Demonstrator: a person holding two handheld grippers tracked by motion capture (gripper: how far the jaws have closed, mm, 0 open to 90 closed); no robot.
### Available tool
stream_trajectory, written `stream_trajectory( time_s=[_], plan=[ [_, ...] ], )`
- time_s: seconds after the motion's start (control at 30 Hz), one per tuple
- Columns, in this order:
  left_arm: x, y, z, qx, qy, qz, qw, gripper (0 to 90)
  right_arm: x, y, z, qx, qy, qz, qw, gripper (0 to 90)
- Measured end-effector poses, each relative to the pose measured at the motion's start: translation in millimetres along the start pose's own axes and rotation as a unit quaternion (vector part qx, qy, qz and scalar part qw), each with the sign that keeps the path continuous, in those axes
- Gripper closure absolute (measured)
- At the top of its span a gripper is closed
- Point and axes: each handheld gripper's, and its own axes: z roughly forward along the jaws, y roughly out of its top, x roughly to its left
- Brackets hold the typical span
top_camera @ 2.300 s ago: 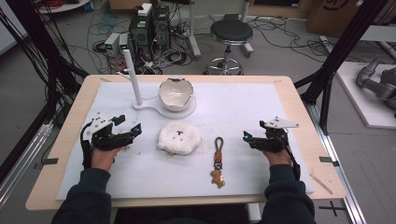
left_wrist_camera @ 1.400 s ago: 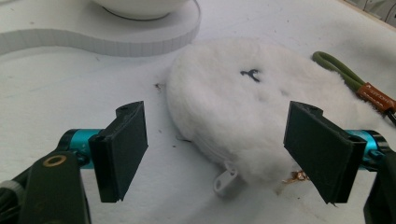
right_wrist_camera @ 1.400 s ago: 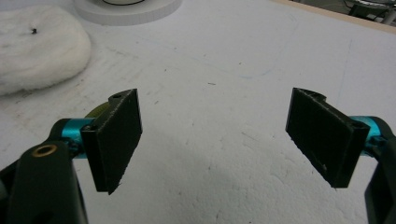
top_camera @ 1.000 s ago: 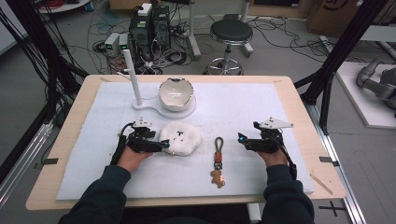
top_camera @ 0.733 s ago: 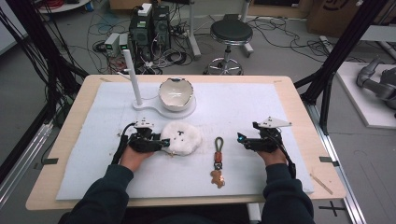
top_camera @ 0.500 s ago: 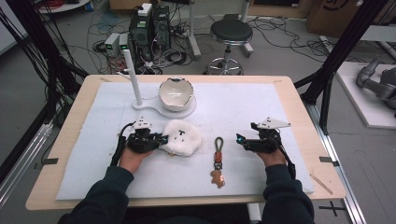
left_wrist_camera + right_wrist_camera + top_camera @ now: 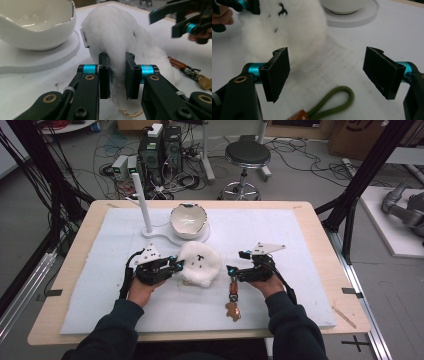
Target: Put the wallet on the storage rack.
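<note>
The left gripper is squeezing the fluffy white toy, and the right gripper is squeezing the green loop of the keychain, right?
Not quite. The left gripper squeezes the fluffy white toy, but the right gripper is open above the green loop, as the right gripper view shows.

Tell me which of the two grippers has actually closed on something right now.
The left gripper: its pads pinch the white plush toy. The right gripper stands open above the green keychain loop, gripping nothing.
</note>
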Motion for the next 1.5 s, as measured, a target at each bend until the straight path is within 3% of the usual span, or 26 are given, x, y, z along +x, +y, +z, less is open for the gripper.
stream_trajectory(
  time_s=[0.13,0.17,0.23,0.33,0.4,0.43,0.47,0.5,0.53,0.57,0.63,0.7,0.73,0.83,0.87,0.9,0.93,0.97,1.03,1.07,1.1,1.13,1.2,1.33,1.37,1.5],
  plan=[
    [-2.1,1.0,0.8,-0.007,-0.024,0.007,0.9997,76.4,3.8,8.1,23.5,0.011,0.057,0.002,0.9983,31.8],
    [-2.1,1.0,0.8,-0.007,-0.024,0.007,0.9997,76.4,3.8,8.1,23.5,0.011,0.057,0.002,0.9983,31.8],
    [-3.5,1.7,0.1,-0.010,-0.030,0.008,0.9995,76.4,6.9,11.1,32.4,0.021,0.076,-0.006,0.9968,49.2],
    [-1.5,1.5,-0.9,-0.004,-0.032,-0.002,0.9995,76.3,9.8,12.8,34.9,0.035,0.072,-0.032,0.9963,69.2],
    [-0.5,1.4,-1.0,-0.001,-0.036,-0.008,0.9993,75.3,9.7,13.9,31.7,0.027,0.071,-0.049,0.9959,76.0],
    [-0.4,1.2,-0.5,-0.003,-0.039,-0.016,0.9991,75.3,9.7,13.9,31.7,0.027,0.071,-0.049,0.9959,76.0],
    [0.1,1.0,-0.1,-0.001,-0.044,-0.024,0.9987,70.9,11.3,15.3,27.9,0.019,0.060,-0.072,0.9954,78.8],
    [1.0,0.6,0.4,0.000,-0.047,-0.035,0.9983,70.9,11.3,15.3,27.9,0.019,0.060,-0.072,0.9954,78.8],
    [2.5,0.3,0.7,0.004,-0.047,-0.040,0.9981,62.4,12.6,16.0,25.2,0.012,0.053,-0.099,0.9936,80.1],
    [4.6,-0.1,0.8,0.007,-0.043,-0.046,0.9980,62.4,12.6,16.0,25.2,0.012,0.053,-0.099,0.9936,80.1],
    [10.2,-1.0,0.1,0.010,-0.033,-0.066,0.9972,48.6,18.2,16.9,23.1,0.002,0.052,-0.132,0.9898,80.7],
    [14.2,-1.4,-0.4,0.009,-0.029,-0.070,0.9971,43.4,19.3,16.8,23.2,0.004,0.054,-0.139,0.9889,80.8],
    [15.6,-1.7,0.3,0.008,-0.031,-0.074,0.9968,41.8,22.2,16.6,25.0,0.006,0.056,-0.155,0.9863,80.8],
    [18.6,-4.6,6.2,0.025,-0.060,-0.078,0.9949,41.3,24.7,16.6,26.2,0.004,0.056,-0.165,0.9847,80.8],
    [17.9,-6.9,9.8,0.038,-0.089,-0.087,0.9915,47.1,25.2,16.9,25.7,0.001,0.055,-0.167,0.9845,80.7],
    [17.9,-6.9,9.8,0.038,-0.089,-0.087,0.9915,54.2,25.2,16.9,25.7,0.001,0.055,-0.167,0.9845,80.7],
    [14.3,-5.9,9.4,0.036,-0.096,-0.067,0.9924,64.4,24.3,17.0,25.2,0.001,0.053,-0.166,0.9848,80.4],
    [14.3,-5.9,9.4,0.036,-0.096,-0.067,0.9924,70.2,24.3,17.0,25.2,0.001,0.053,-0.166,0.9848,80.4],
    [11.7,-0.4,4.3,0.014,-0.083,-0.041,0.9956,74.2,19.1,17.0,24.4,-0.002,0.042,-0.120,0.9919,66.0],
    [11.7,-0.4,4.3,0.014,-0.083,-0.041,0.9956,74.5,16.1,17.4,23.6,-0.006,0.036,-0.094,0.9949,56.0],
    [11.7,2.7,1.9,0.011,-0.074,-0.033,0.9967,74.5,16.1,17.4,23.6,-0.006,0.036,-0.094,0.9949,56.0],
    [12.1,7.1,-2.0,0.005,-0.065,-0.021,0.9976,74.7,8.4,17.4,17.0,-0.015,0.016,-0.050,0.9985,45.6],
    [13.7,19.6,-12.5,-0.011,-0.057,0.007,0.9983,74.6,2.2,16.3,7.9,-0.026,-0.001,-0.033,0.9991,41.4],
    [19.7,33.6,-22.0,-0.028,-0.048,0.015,0.9983,74.5,-8.8,12.5,-9.1,-0.044,-0.031,-0.013,0.9985,41.0],
    [25.0,41.8,-26.9,-0.034,-0.038,0.019,0.9985,74.5,-17.1,8.2,-21.7,-0.053,-0.046,0.004,0.9975,40.9],
    [33.5,53.1,-33.2,-0.041,-0.023,0.029,0.9985,74.6,-27.3,3.3,-35.9,-0.064,-0.062,0.024,0.9958,40.9]
  ],
)
